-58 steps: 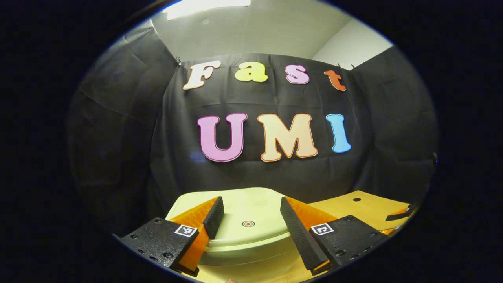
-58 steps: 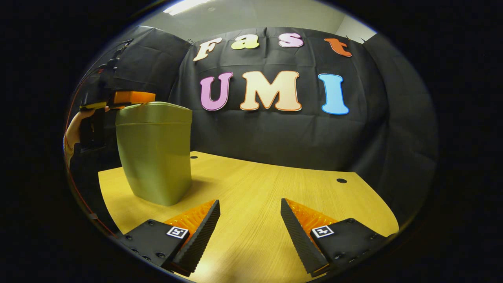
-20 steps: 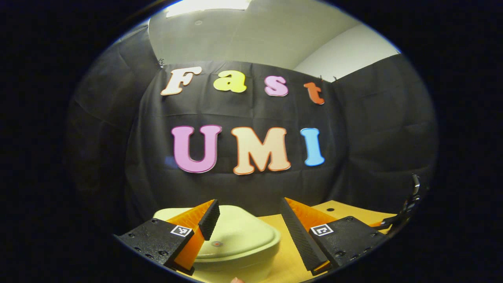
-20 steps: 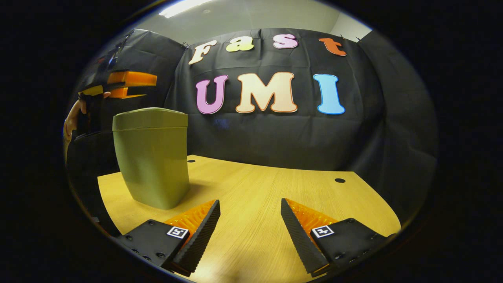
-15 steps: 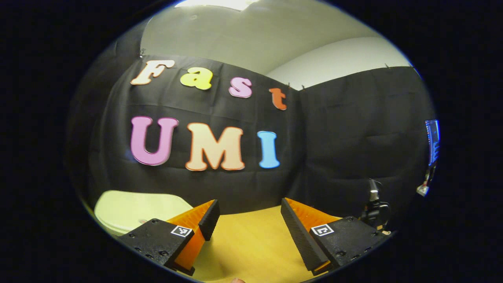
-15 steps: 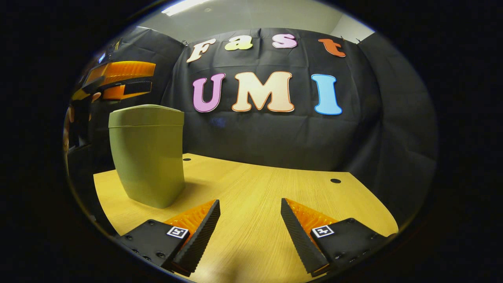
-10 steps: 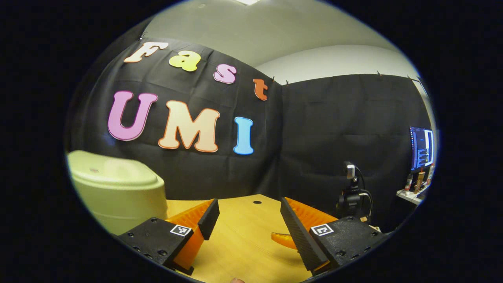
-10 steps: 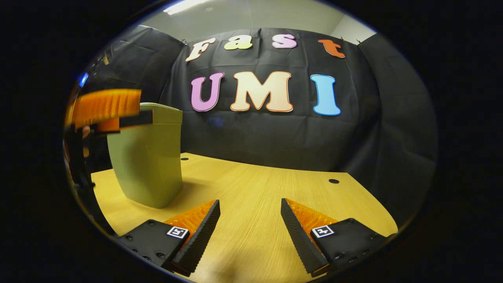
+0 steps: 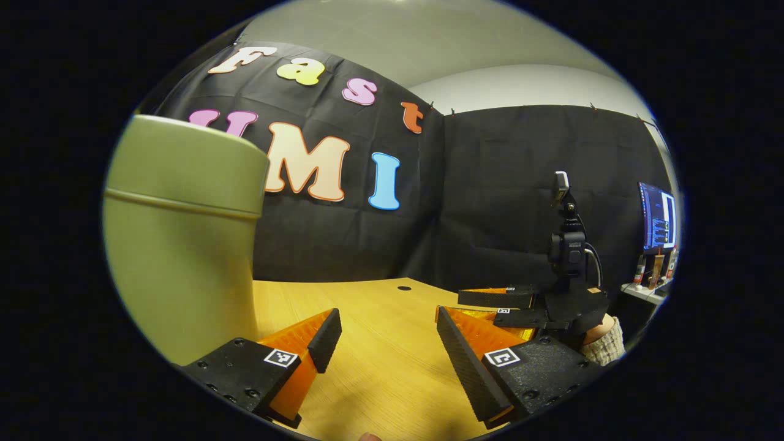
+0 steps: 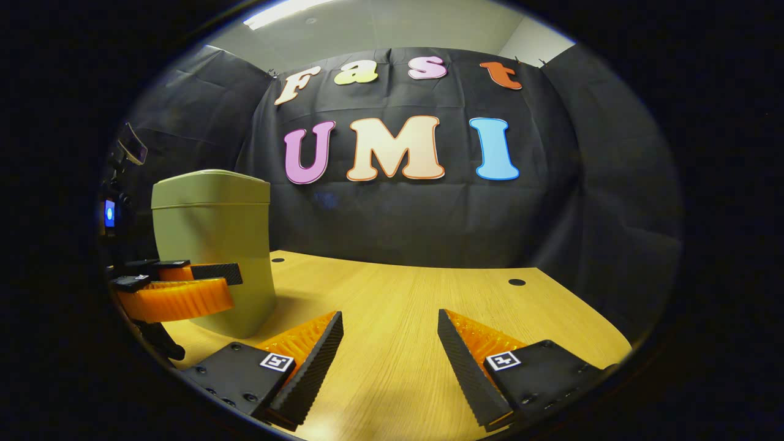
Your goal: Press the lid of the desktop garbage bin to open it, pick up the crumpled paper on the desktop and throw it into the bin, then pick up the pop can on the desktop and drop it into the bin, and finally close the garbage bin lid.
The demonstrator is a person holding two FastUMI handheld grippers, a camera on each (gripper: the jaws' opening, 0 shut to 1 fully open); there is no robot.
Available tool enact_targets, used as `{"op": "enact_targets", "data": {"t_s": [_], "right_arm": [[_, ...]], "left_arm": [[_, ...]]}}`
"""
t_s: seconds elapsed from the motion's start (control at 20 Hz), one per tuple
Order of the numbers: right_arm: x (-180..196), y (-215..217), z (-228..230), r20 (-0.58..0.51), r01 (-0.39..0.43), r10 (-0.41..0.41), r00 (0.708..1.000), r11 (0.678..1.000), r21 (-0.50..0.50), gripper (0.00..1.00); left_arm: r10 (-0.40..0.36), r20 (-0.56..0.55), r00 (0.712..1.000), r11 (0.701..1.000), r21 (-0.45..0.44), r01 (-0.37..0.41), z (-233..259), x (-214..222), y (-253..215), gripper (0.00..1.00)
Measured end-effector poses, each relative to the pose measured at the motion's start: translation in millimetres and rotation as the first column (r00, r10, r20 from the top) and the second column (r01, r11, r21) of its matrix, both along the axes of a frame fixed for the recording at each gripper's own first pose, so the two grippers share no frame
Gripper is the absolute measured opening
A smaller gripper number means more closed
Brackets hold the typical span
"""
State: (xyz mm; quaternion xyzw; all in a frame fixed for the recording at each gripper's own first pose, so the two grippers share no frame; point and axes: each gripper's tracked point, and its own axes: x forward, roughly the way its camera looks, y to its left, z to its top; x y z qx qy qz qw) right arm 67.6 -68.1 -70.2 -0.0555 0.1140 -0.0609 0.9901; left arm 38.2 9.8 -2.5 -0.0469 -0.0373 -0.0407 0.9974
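The green desktop bin point(image 9: 177, 245) stands tall at the left of the left gripper view, its lid point(image 9: 184, 165) shut. My left gripper point(image 9: 388, 312) hangs open and empty low over the wooden table point(image 9: 380, 300), just right of the bin. In the right gripper view the bin point(image 10: 214, 257) stands at the back left, lid point(image 10: 211, 187) down, and the left gripper point(image 10: 234, 286) sits open in front of its lower wall. My right gripper point(image 10: 389, 315) is open and empty over the table point(image 10: 398, 294). The left gripper view shows it point(image 9: 484, 306) farther right, held by a sleeved hand point(image 9: 603, 343).
A camera on a stand point(image 9: 566, 245) rises at the table's right side, with a lit monitor point(image 9: 658, 223) beyond it. Cable holes point(image 10: 516, 282) mark the tabletop near the back. Black cloth walls close the booth behind and on both sides.
My left gripper lifted off the bin's lid, swung right and came down beside the bin near table height. The lid stayed shut. The right gripper barely moved.
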Motion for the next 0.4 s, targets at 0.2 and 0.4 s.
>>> {"op": "enact_targets", "data": {"t_s": [0.2,0.4], "right_arm": [[-1.1,-1.4,5.5,0.018,0.012,-0.012,1.000,1.000,0.010,0.98],[-1.7,1.8,4.9,0.016,0.003,-0.003,1.000,1.000,0.013,0.98]], "left_arm": [[-0.011,-0.022,1.000,1.000,0.020,0.011,-10.3,-1.3,-1.9,0.94],[-0.015,-0.003,1.000,0.999,0.030,0.015,-4.5,-4.0,-5.6,0.94]]}}
